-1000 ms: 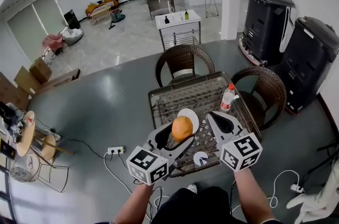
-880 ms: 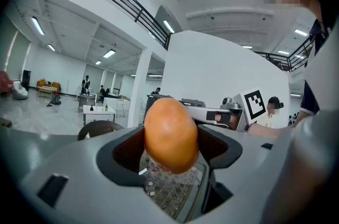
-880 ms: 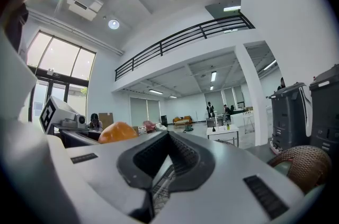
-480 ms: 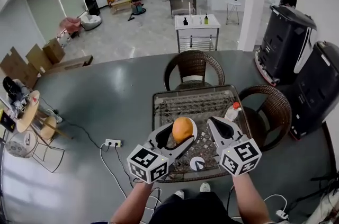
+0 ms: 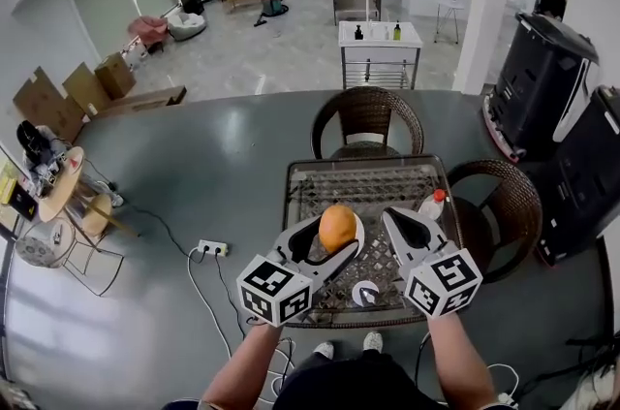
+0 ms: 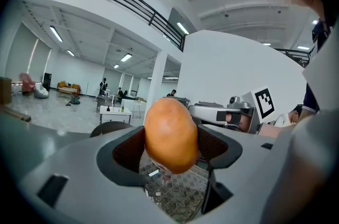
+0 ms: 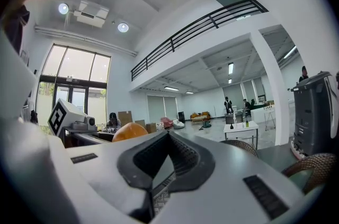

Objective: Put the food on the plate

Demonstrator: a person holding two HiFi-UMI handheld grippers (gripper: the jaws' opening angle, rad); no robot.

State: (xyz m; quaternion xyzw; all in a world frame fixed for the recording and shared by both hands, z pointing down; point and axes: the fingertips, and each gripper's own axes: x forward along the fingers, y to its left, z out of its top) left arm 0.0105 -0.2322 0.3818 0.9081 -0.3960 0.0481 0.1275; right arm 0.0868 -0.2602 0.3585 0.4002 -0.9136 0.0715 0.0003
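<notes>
Left gripper (image 5: 329, 245) clamped on the orange (image 5: 337, 226), held raised above the white plate (image 5: 359, 230) on the table (image 5: 366, 183). Right gripper (image 5: 398, 225) just right of it, jaws together, empty.

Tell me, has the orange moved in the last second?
Yes, slightly. Held in the left hand-held gripper, the orange now covers more of the white plate on the table; earlier more plate showed beyond it.

Plate mostly hidden
Only a sliver of the plate (image 5: 359, 226) is seen behind the orange (image 5: 337, 227), itself half covered by a jaw in the right gripper view.
</notes>
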